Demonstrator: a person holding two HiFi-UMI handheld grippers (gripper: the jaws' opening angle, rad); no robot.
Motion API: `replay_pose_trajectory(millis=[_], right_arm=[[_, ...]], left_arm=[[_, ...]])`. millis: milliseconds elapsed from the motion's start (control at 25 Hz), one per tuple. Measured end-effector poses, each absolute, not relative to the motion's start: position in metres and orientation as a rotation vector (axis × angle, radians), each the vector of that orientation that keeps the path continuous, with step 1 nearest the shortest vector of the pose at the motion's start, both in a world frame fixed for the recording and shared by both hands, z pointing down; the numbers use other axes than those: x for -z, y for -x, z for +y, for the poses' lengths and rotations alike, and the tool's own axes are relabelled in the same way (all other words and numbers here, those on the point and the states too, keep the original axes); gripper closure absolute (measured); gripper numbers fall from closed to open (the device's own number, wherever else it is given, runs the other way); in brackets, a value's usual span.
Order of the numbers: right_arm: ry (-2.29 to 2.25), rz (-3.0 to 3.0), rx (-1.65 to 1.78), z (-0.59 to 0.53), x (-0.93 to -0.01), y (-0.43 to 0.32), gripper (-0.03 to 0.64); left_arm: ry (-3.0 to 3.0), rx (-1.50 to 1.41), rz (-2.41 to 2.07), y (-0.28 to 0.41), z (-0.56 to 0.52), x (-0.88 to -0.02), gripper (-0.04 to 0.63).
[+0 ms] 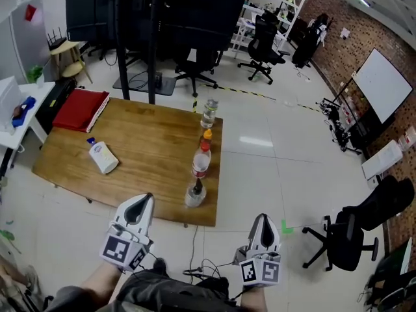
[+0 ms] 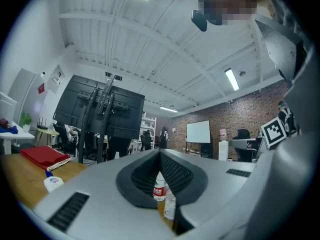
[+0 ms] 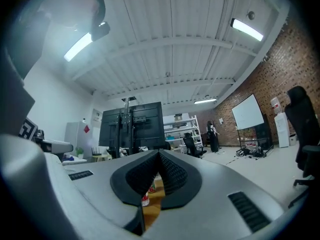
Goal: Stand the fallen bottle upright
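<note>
A white bottle with a blue cap [image 1: 103, 156] lies on its side on the left half of the wooden table [image 1: 149, 142]. In the left gripper view the same white bottle [image 2: 52, 183] shows low at the left. My left gripper [image 1: 144, 200] hovers at the table's near edge, well short of the bottle, with its jaws shut and nothing in them. My right gripper [image 1: 261, 218] hangs over the floor beyond the table's near right corner, also shut and empty. In their own views the left gripper [image 2: 160, 151] and the right gripper [image 3: 159, 153] point level across the table.
Several upright bottles [image 1: 201, 161] stand in a row along the table's right edge, the nearest one [image 1: 195, 190] by the front corner. A red folder [image 1: 81, 109] lies at the far left corner. Office chairs [image 1: 348, 236] and cables stand around on the floor.
</note>
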State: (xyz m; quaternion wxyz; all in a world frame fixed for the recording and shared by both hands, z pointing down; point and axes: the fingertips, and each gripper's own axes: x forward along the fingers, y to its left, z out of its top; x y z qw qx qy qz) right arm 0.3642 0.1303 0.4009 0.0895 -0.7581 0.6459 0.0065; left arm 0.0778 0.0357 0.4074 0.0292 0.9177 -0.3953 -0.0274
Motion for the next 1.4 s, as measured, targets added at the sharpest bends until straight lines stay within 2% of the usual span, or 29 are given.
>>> replay_pose_trajectory(millis=[360, 720, 1120, 1400], right_arm=[[2.275, 1.951, -0.049, 0.112, -0.377, -0.317, 0.600], [2.167, 1.962, -0.008, 0.084, -0.376, -0.337, 0.600], [2.103, 1.957, 0.042, 0.066, -0.386, -0.412, 0.600], [1.971, 1.875, 0.008, 0.059, -0.356, -0.421, 0.600]], left_arm=[[-2.804, 0.102, -1.182, -0.035, 0.011, -0.408, 0.581], [-2.784, 0.061, -1.230, -0.063, 0.023, -0.404, 0.581], [-2.762, 0.034, -1.351, -0.116, 0.007, -0.391, 0.581], [-2.725, -0.001, -1.460, -0.114, -0.009, -0.399, 0.581]])
